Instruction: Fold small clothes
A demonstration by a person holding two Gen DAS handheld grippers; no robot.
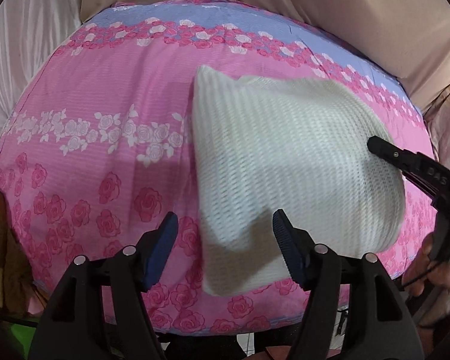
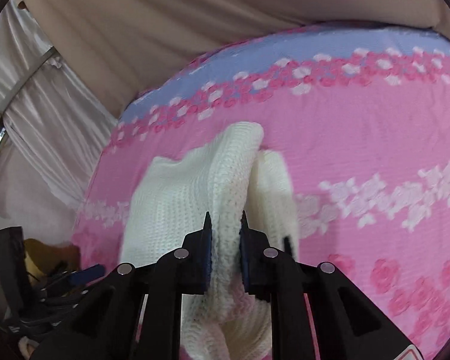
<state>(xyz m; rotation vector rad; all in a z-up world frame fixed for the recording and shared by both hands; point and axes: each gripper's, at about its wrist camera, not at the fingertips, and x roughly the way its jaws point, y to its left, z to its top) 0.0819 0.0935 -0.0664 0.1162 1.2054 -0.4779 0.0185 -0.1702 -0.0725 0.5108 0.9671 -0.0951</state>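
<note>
White knit garment [image 1: 285, 162], soft, light and floppy, stretchy w/ open ribbing, hangs partly lifted over the pink rose-print bed cover [image 1: 90, 90]. Right claw [image 2: 225, 219] is clamped on a bunched edge, knit squeezed between its jaws. Left claw [image 1: 225, 225] is spread wide, gripping nothing, near the lower hem. Best hold, I'd judge: corners or hem, since the middle would sag.

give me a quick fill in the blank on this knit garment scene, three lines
1. The right gripper is shut on the ____ knit garment.
2. The left gripper has its fingers ____, holding nothing.
3. The garment lies on a sheet printed with pink and white ____.

Missing words: white; open; roses
</note>
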